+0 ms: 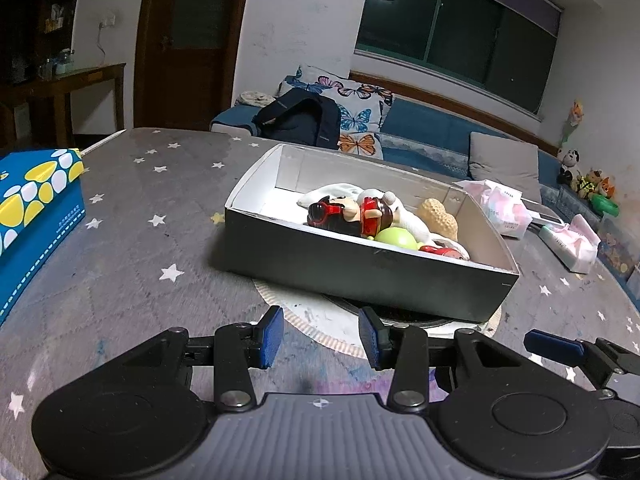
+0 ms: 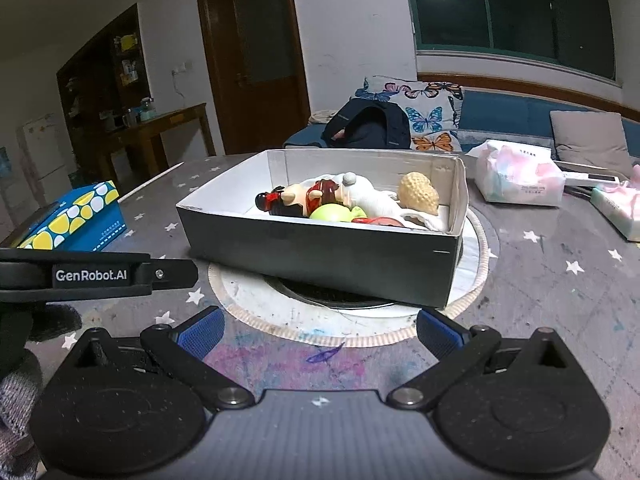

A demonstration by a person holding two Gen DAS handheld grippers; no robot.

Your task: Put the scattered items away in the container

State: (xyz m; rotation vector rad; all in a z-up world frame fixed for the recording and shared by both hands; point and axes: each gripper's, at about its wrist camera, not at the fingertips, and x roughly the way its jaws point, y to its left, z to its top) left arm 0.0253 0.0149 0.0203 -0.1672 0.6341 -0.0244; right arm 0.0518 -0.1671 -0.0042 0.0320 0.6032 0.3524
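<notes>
A dark-sided box with a white inside (image 1: 360,272) (image 2: 320,252) sits on the grey star-patterned table, over a round white mat. Inside lie a red and black toy figure (image 1: 344,210) (image 2: 288,198), a white plush (image 1: 404,216) (image 2: 368,194), a tan peanut-shaped toy (image 1: 440,216) (image 2: 418,192), a green ball (image 1: 394,236) (image 2: 330,212) and a red item (image 1: 438,250) (image 2: 378,221). My left gripper (image 1: 322,338) hovers in front of the box, open and empty. My right gripper (image 2: 320,330) also stands open and empty before the box. The left gripper's side (image 2: 96,274) shows in the right wrist view.
A blue tissue box with yellow and white spots (image 1: 36,204) (image 2: 76,220) stands at the left. Pink and white tissue packs (image 1: 504,206) (image 2: 520,180) lie at the right, with another pack (image 1: 572,244) (image 2: 618,208) further right. A sofa with cushions and a dark backpack (image 1: 304,120) is behind the table.
</notes>
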